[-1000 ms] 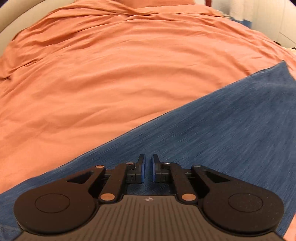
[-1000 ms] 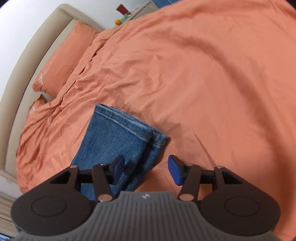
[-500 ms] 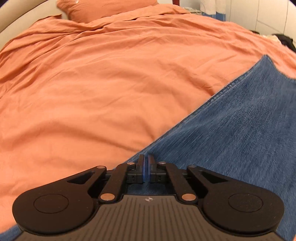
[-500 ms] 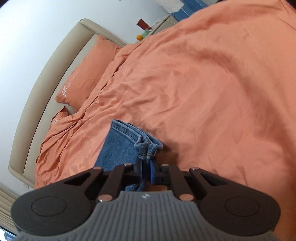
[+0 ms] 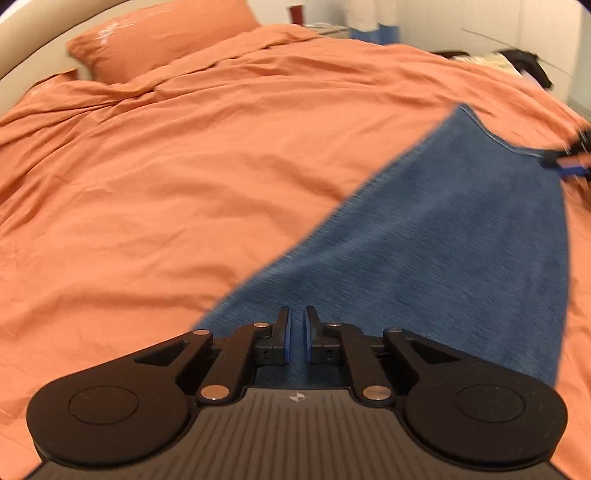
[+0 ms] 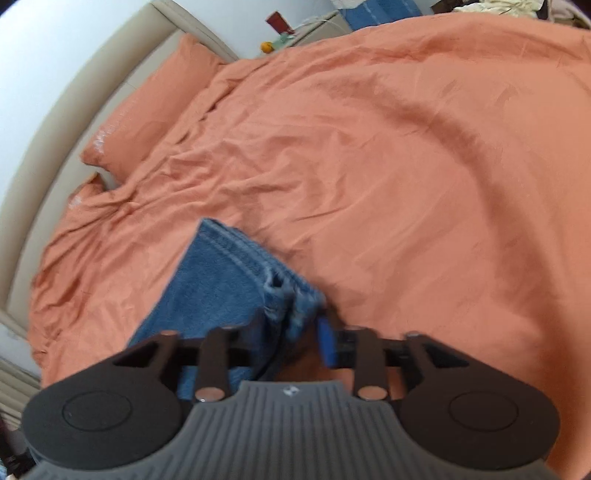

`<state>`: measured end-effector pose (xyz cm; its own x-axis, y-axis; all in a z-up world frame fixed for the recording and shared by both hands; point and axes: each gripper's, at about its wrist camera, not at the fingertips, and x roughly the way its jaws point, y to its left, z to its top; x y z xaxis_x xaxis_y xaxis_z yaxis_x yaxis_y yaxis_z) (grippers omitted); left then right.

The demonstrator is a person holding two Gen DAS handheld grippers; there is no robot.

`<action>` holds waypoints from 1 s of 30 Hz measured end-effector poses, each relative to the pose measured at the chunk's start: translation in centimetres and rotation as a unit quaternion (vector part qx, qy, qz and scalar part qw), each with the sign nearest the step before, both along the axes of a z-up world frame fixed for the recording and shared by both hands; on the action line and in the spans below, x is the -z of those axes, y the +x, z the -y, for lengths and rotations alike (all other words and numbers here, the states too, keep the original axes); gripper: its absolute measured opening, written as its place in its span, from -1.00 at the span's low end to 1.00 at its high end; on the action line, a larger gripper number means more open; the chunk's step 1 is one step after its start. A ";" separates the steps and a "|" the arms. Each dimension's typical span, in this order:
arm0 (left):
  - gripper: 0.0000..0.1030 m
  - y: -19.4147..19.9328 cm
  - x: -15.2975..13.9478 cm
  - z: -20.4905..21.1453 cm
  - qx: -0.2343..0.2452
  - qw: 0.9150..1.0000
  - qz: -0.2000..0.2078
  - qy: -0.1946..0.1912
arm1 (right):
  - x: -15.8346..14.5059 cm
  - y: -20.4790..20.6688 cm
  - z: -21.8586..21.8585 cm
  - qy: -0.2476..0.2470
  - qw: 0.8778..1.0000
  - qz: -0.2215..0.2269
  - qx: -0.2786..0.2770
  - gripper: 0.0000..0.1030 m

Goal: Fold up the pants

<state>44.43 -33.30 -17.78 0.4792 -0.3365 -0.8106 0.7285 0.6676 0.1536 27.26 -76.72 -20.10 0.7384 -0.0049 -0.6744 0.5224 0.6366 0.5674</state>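
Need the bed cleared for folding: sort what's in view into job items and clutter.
For the job:
- jeans
- left tongs, opening
- right tongs, opening over the jeans' hem

Lying about:
- orange pillow
- orange duvet
- red cup

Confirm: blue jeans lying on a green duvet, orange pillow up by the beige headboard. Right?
Not quite: the duvet is orange, not green, as the right wrist view shows. The rest holds: the blue jeans lie on it, and an orange pillow sits by the beige headboard.
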 end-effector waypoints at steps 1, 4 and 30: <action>-0.78 -0.3 0.0 0.3 0.007 1.000 0.004 0.007 | -0.5 0.0 0.3 -0.014 1.000 -0.003 0.002 -0.15; -0.78 0.2 0.4 1.1 0.008 0.999 0.006 0.031 | -2.4 1.3 0.8 -0.041 0.999 -0.001 -0.029 -0.16; -0.78 4.2 1.0 0.5 -0.015 0.999 -0.030 -0.016 | -3.2 13.9 0.3 -0.094 0.990 0.017 -0.107 0.18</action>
